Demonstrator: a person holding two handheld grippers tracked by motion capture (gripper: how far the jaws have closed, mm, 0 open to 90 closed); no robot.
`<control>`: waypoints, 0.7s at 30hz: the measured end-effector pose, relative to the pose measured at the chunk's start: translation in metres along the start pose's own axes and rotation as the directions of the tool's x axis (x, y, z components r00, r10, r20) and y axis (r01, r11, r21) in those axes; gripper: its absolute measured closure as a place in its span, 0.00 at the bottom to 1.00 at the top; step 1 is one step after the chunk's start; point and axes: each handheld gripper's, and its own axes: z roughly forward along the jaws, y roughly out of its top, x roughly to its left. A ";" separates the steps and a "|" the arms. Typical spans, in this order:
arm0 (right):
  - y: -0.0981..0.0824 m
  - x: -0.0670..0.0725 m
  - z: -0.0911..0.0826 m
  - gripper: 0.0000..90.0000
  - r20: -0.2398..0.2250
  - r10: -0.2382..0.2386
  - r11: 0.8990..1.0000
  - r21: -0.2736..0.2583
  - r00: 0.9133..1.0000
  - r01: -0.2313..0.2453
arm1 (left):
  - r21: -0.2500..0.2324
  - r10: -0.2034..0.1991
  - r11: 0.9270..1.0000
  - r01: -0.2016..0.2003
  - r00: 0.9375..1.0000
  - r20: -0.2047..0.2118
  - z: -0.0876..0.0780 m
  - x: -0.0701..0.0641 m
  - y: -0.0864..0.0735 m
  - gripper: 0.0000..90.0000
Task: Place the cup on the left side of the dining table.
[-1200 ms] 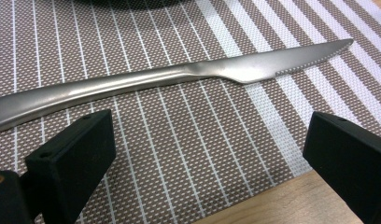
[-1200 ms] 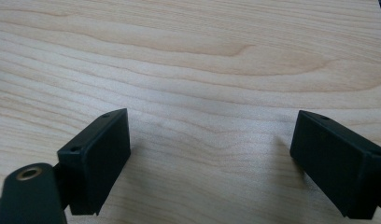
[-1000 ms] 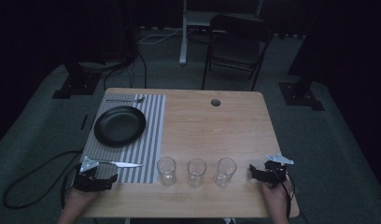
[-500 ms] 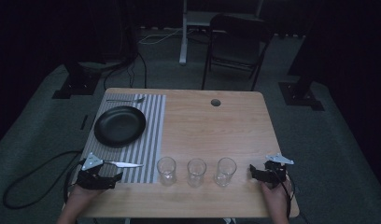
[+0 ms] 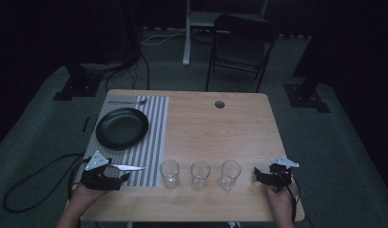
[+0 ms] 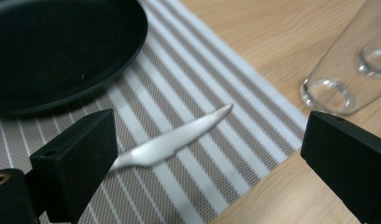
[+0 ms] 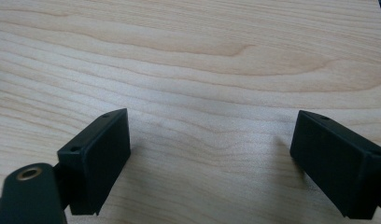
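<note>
Two grippers are at the near edge of the wooden table (image 5: 216, 128). The left gripper (image 5: 123, 177) hangs just above the near end of the striped placemat (image 5: 154, 142), its jaws spread wide with nothing pinched. Between and beyond them, in the left gripper view, lies the knife (image 6: 174, 140), flat on the placemat, blade tip pointing toward the nearest drinking glass (image 6: 342, 70). The black plate (image 5: 121, 127) sits on the placemat beyond the knife; a fork (image 5: 128, 101) lies on the placemat's far edge, beyond the plate. Three glasses stand in a row just off the placemat's near right corner: the first glass (image 5: 169, 173), a middle glass (image 5: 200, 175) and a third glass (image 5: 229, 174). The right gripper (image 5: 258, 176) rests low over bare wood just past the third glass, jaws spread and empty.

Risk, as judged: the knife appears set down and released. A left jaw could catch the thin handle and skew the knife on the placemat. A sideways swing toward the row could strike the nearest glass and topple it. The right gripper, close to the third glass, poses the same hazard.
</note>
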 end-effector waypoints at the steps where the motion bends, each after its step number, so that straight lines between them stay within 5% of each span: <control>1: 0.000 0.000 0.000 0.13 0.000 0.000 1.000 0.000 1.000 0.000 | 0.000 0.003 1.000 -0.003 1.000 0.013 0.000 -0.001 0.002 0.05; 21: 0.000 0.000 0.000 0.13 0.000 -0.002 1.000 -0.001 1.000 0.002 | -0.044 0.137 0.990 -0.134 0.988 0.068 0.000 -0.026 0.043 0.05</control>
